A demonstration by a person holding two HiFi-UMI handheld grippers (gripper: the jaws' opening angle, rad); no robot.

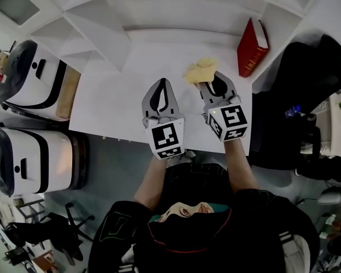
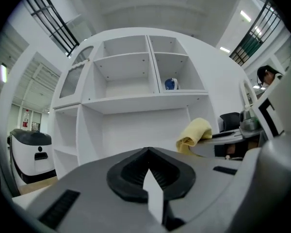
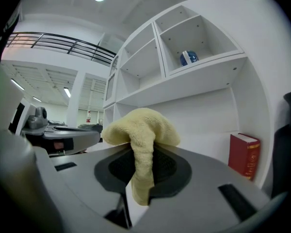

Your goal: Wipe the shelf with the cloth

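Closest to the lens, dark sleeves [image 1: 122, 226] and bare forearms, reaching forward with a hand-held gripper in each hand. Beyond, a white shelf unit [image 1: 159, 16] of open compartments, nearly bare and presumably the thing to be wiped; no wiping under way yet, judging by the cloth carried apparently clear of every board. Below it, a white counter [image 1: 111, 104], with both hand-held grippers poised over its middle. Left hand-held gripper [image 1: 162, 85] clenched on nothing, tips pressed together, parked just beside its partner, likely idle to leave the work to the other side. Right hand-held gripper [image 1: 208, 85] grasping the cloth, aimed at the shelving, seemingly ready to bring it to a board. Red book [image 1: 252, 47] standing at the counter's right end beside the side wall, near the right hand-held gripper but apart from it; worth steering round. Yellow terry cloth [image 1: 200, 71] pinched by a fold between the right jaws, bulk mushrooming out past the tips and a tail hanging back between them, leaving plenty of fabric free to meet a surface. Small blue object [image 2: 170, 84] in an upper right compartment, too small to identify.
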